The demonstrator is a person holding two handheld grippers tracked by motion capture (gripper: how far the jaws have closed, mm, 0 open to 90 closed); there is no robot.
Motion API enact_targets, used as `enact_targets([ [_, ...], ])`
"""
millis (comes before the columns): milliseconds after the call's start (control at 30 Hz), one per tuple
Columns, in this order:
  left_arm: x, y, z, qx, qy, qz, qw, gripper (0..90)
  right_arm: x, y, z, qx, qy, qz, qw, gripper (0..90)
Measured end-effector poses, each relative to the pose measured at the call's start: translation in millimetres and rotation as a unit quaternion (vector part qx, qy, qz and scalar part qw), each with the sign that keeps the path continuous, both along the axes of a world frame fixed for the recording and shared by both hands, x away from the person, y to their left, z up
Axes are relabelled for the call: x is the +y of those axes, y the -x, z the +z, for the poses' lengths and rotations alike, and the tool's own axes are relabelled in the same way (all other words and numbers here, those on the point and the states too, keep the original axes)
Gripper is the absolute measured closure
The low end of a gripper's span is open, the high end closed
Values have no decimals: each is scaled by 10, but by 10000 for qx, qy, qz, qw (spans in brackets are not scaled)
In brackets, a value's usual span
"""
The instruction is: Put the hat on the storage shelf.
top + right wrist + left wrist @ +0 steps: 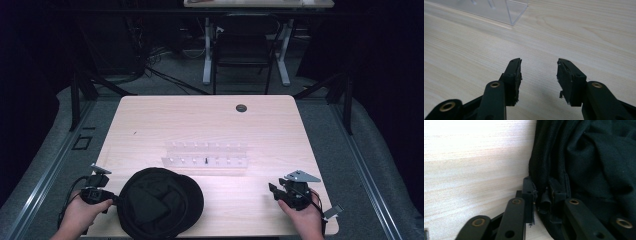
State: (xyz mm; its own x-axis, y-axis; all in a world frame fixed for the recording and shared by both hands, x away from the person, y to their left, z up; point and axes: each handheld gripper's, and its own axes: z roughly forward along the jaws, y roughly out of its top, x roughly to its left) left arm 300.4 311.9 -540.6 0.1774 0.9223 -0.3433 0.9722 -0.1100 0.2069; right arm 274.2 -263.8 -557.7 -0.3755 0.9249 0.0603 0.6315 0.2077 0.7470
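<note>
A black fabric cap [160,202] lies on the wooden table [150,120] near its front left edge. My left gripper [112,199] sits at the cap's left rim, held in the person's left hand. In the left gripper view, the left gripper [541,188] is shut with the cap's [594,157] folded edge pinched between its pads. My right gripper [273,190] rests low over the table at the front right, apart from the cap. Seen in its own view, the right gripper [539,68] is open, with only bare wood between its jaws.
A clear acrylic rack [205,155] with rows of small pegs stands mid-table, and its corner [499,10] appears ahead of the right gripper. A dark round grommet [241,108] sits near the far edge. A chair [245,45] stands beyond the table.
</note>
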Motion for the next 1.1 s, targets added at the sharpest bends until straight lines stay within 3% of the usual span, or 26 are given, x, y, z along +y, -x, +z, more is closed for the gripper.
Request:
enact_targets([
  [167,-7,-5,17,0,4,-50,10000,834,-2,0,1,-20,-16,-8,10000,539],
  [433,33,-4,121,67,284,18,9996,849,-6,0,1,-34,-30,-17,10000,539],
  [767,77,15,359,-24,672,22,9977,852,-6,-1,-1,-32,-28,-18,10000,538],
  [1100,39,29,588,-181,684,-139,9974,853,-7,0,-1,-10,-29,-31,10000,537],
])
